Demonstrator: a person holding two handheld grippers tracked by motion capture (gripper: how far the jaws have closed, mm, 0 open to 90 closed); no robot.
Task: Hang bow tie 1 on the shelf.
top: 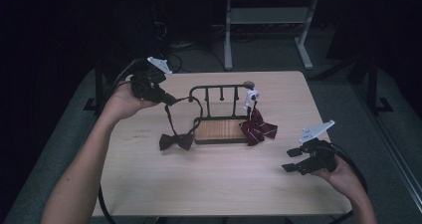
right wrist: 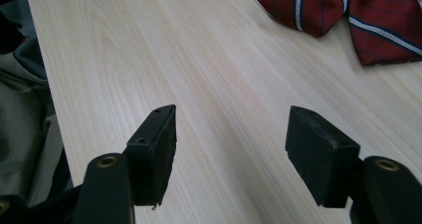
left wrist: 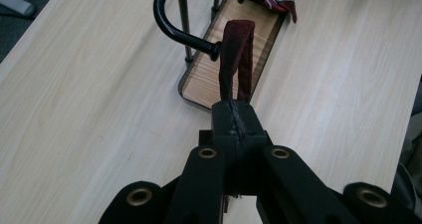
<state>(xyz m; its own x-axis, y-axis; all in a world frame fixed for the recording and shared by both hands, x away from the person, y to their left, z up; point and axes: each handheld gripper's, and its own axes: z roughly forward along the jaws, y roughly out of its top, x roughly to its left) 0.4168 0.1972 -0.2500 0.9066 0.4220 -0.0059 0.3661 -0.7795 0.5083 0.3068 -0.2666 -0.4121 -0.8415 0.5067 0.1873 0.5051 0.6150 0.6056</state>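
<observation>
Near edge of the desk (top: 149, 184): pale wood-grain top, bare between the two forearms. Right tool (top: 293, 160) hovers low near the right front corner, jaws spread wide with only bare wood between them. Just beyond it, a striped red bow tie (top: 259, 128) lies partly on the desk and partly against the rack's right end; in the right gripper view its folds (right wrist: 348, 15) lie well ahead of the jaws, apart from them.

Centre: a small rack (top: 219, 129) with a wooden base and a black metal rail stands well clear of every desk edge. A dark maroon bow tie (top: 175, 141) rests on the desk just left of the base; its strap (left wrist: 238, 55) loops over the rail's left end.

Left side: left tool (top: 171, 100), raised above the desk, jaws pressed together, pinching the strap, which runs taut from the jaws to the rail.

Beyond the far edge: dim room, grey floor, and what appears to be the pale frame of another table (top: 268, 25). Open desk surface remains on all sides of the rack.
</observation>
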